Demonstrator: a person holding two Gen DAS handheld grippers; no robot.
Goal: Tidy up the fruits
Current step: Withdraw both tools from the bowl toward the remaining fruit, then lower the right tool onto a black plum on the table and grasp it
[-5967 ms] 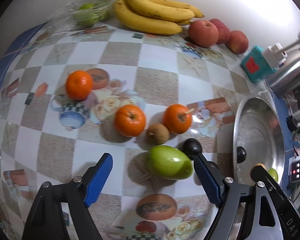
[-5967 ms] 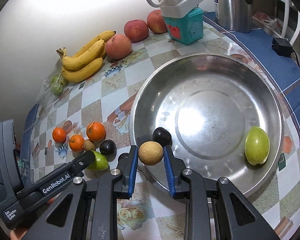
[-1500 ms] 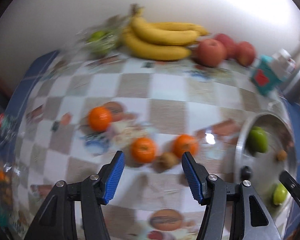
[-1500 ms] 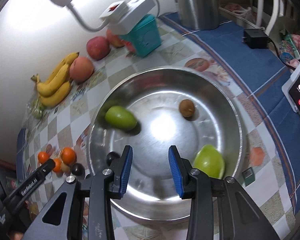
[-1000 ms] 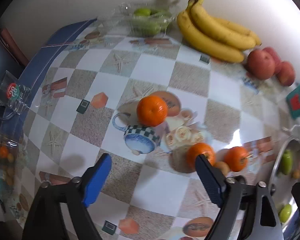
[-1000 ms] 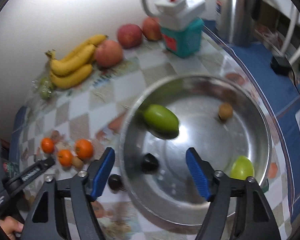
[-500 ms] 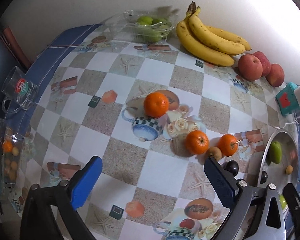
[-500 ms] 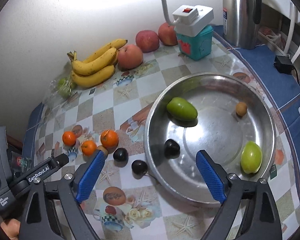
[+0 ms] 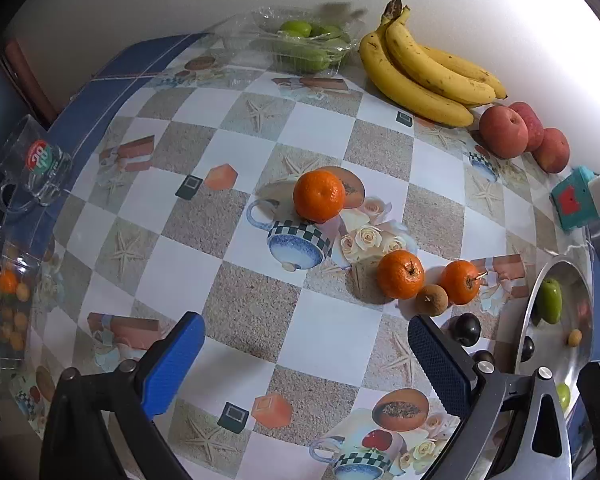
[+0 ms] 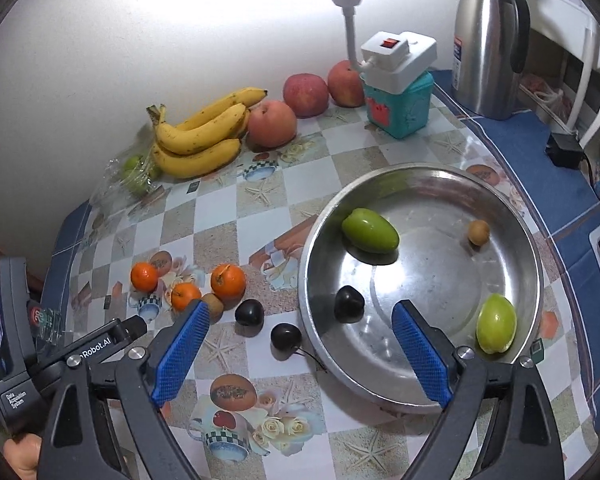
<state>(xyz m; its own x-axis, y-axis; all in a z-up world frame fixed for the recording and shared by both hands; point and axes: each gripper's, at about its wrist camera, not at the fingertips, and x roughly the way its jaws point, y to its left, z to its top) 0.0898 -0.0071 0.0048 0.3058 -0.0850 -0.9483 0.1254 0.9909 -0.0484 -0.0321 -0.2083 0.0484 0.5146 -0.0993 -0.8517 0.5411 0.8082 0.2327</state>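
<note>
Both grippers hang above the table with nothing between their pads: left gripper (image 9: 306,354) spread fully wide over bare tablecloth, right gripper (image 10: 300,354) spread wide astride the near rim of the steel basin (image 10: 512,376). The basin appears to be the collection point, which would explain why fruit lies loose in it: two green fruits (image 10: 370,230) (image 10: 496,329), a small brown fruit (image 10: 478,233) and one dark plum (image 10: 349,304). Still out on the cloth, clustered just left of the basin: three mandarins (image 9: 319,194) (image 9: 400,274) (image 9: 460,282), a brown fruit (image 9: 432,300) touching the two nearer mandarins, and two dark plums (image 10: 249,312) (image 10: 285,336). The plums lie closest to the right gripper, so likely next. Along the wall: bananas (image 10: 198,136), three apples (image 10: 272,123), a clear tray of green fruit (image 9: 304,44). Not fruit: a teal box with a lamp (image 10: 400,98), a steel flask (image 10: 488,36), a glass mug (image 9: 34,166) at the left edge. The tight mandarin cluster may hamper a clean single pick; the basin rim crowds the nearest plum.
</note>
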